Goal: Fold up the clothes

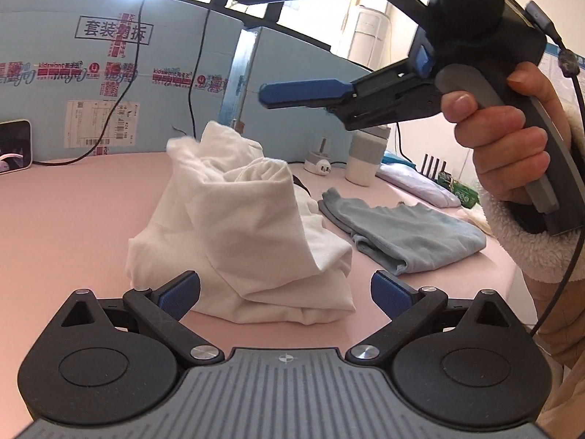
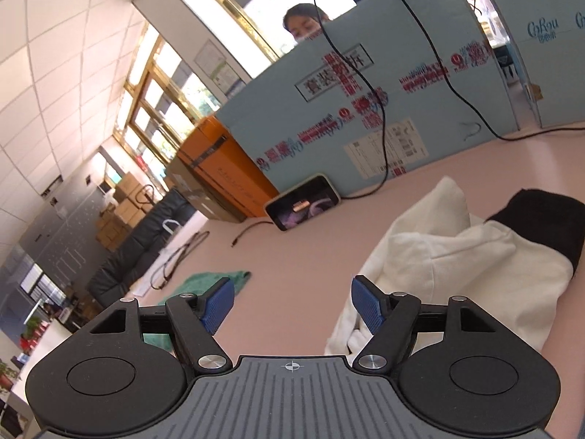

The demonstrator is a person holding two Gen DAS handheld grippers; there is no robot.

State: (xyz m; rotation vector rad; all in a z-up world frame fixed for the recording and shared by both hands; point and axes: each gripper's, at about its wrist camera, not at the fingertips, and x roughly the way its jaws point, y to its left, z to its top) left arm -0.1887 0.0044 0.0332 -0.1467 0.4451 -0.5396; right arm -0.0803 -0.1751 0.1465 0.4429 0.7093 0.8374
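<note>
On the pink counter [image 1: 65, 219], toward the left of the left wrist view, a white garment [image 1: 248, 226] is seen lying in a rumpled heap, its upper folds standing up loosely; it is not yet folded flat. The left tool [image 1: 285, 294] is held low just in front of this heap, with its jaws spread wide and nothing pinched between the blue pads. To the right of the heap, a light blue garment [image 1: 406, 234] lies flatter and looks at least partly folded, so one item may be judged nearly done. Further right and higher, the right tool [image 1: 292, 42] is carried in a hand [image 1: 512, 146] above the clothes; its jaws stand apart and no cloth is held. In the right wrist view, a green cloth [image 2: 215, 281] is seen at the counter's edge. Most of the folding of the white garment is judged still to be done.
</note>
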